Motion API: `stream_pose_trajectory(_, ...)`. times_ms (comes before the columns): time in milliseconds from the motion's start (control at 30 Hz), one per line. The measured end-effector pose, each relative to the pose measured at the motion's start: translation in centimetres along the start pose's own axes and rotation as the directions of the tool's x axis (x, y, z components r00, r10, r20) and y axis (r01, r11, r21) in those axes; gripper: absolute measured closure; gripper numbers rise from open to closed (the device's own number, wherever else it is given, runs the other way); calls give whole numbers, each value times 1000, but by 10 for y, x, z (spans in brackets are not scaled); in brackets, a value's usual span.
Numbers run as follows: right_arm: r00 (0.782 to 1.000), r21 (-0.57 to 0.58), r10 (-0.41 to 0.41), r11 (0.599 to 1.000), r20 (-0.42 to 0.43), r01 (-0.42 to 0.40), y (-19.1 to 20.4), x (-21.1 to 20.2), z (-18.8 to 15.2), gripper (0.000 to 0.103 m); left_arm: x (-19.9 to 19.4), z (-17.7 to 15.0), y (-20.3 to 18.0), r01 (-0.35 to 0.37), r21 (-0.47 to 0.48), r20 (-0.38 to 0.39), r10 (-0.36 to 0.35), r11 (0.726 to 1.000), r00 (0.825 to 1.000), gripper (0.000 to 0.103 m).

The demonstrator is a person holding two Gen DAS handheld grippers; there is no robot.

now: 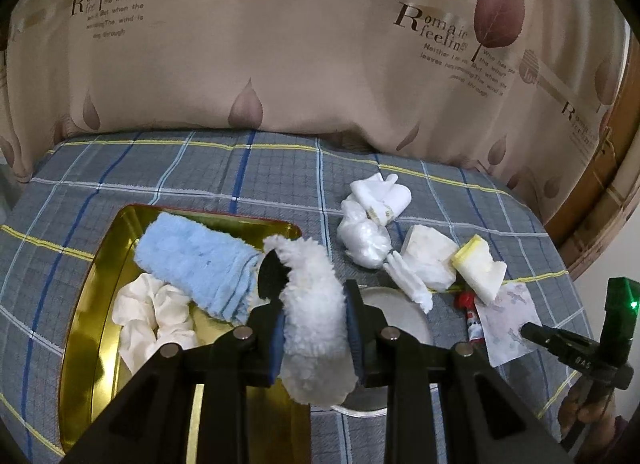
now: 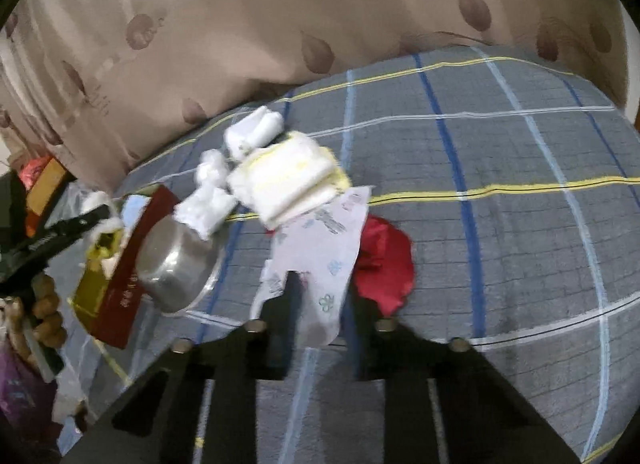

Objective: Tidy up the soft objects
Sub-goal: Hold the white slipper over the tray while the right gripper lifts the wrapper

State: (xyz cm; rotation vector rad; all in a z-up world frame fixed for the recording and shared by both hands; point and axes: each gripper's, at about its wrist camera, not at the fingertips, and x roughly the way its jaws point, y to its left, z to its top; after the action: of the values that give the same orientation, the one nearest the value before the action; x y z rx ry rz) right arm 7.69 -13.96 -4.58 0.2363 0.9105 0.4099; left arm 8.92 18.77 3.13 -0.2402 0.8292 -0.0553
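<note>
The left tool [image 1: 314, 304] clamps a fluffy white fleece cloth [image 1: 316, 324] above the right edge of a gold metal tin [image 1: 92, 264], which holds a rolled light-blue plush towel [image 1: 196, 264] and a crumpled cream cloth [image 1: 152, 316]. White plastic bags and folded tissues [image 1: 400, 240] lie well right on the grey plaid bedsheet [image 1: 200, 171].

Grey plaid bedsheet [image 1: 280, 175] crossed with blue, white and yellow lines; beige satin curtain [image 1: 320, 63] printed with brown leaves and dark lettering. Gold-lined tin box [image 1: 92, 284], dark red outside, holds a pale blue fluffy towel [image 1: 192, 264] and a cream crumpled cloth [image 1: 148, 316]. White fleecy cloth [image 1: 316, 324] between black left tongs [image 1: 314, 300] with blue pads; white sheet with pale blue-green prints [image 2: 320, 264], red crumpled fabric [image 2: 384, 264].
</note>
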Motion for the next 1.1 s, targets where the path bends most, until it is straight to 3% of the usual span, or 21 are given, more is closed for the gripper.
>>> stream_pose_trajectory(233, 998, -29, 66, 997, -13, -66, 19, 1, 7, 89, 1, -2, 4, 6, -7, -3, -6, 1000, 1000, 76)
stream_pose_trajectory(500, 994, 26, 94, 995, -49, -93, 18, 23, 16, 87, -1, -2, 4, 7, 5, 2, -7, 1000, 1000, 75)
stream_pose_trajectory(633, 992, 68, 107, 992, -62, -103, 16, 32, 17, 96, -4, -1, 5, 3, 1, 10, -3, 1000, 1000, 75)
stream_pose_trajectory(767, 992, 24, 127, 992, -16, -126, 24, 20, 10, 96, -7, 0, 8, -6, -2, 17, 6, 1000, 1000, 75)
stream_pose_trajectory(1100, 971, 55, 237, 970, 33, -239, 33, -16, -10, 96, -16, -1, 28, -49, -5, 23, 49, 999, 999, 75)
